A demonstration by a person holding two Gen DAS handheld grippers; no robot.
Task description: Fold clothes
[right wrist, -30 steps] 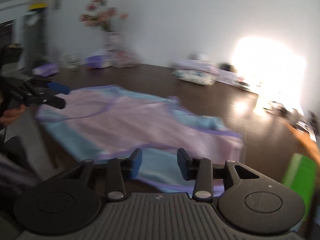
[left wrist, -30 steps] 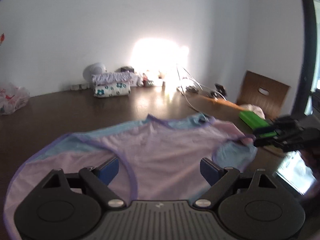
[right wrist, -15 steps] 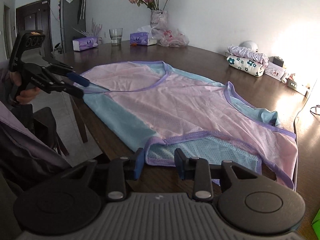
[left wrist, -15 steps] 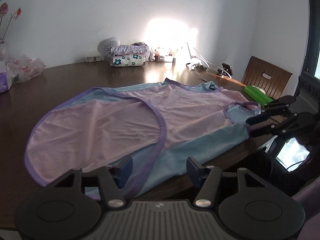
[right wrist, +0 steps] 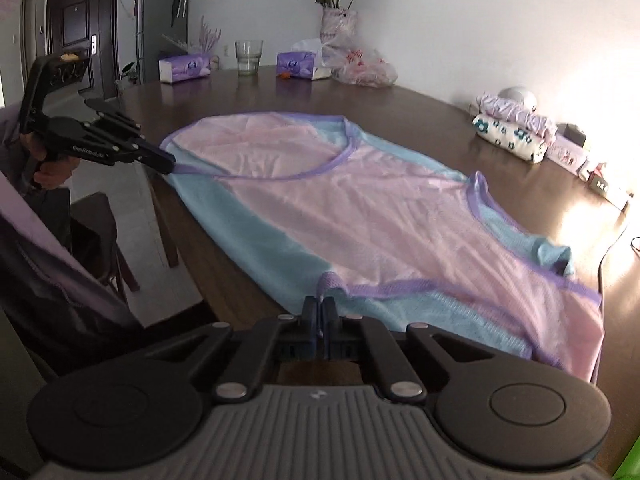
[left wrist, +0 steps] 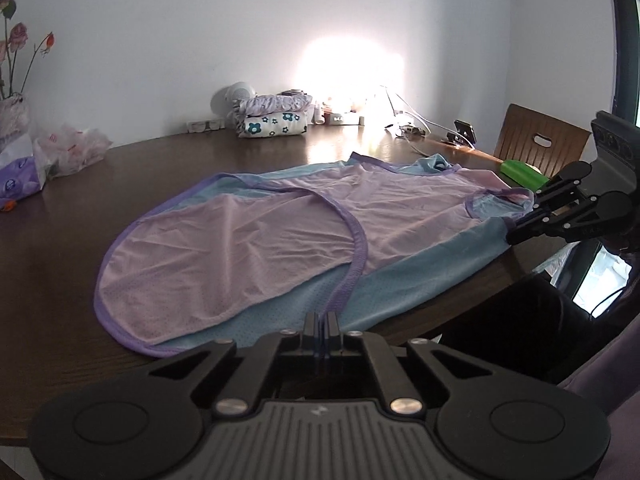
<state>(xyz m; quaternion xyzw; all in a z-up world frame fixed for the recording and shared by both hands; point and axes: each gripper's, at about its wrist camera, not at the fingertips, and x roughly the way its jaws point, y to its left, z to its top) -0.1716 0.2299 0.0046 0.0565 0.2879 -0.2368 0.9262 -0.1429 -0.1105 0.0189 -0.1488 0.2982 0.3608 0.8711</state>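
Both claws [left wrist: 321,326] [right wrist: 319,312] clamped on garment [left wrist: 280,236]

A sleeveless pink mesh top [left wrist: 280,236] with light-blue side panels and purple trim lies spread flat, lightly wrinkled, across the dark wooden table [left wrist: 60,280], its near edge overhanging.

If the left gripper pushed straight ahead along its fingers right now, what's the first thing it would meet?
The left gripper is already shut on the purple-trimmed edge of the pink and blue garment, so it would push into that cloth first, bunching it across the table. Nothing else seems to lie close ahead, though depth is uncertain.
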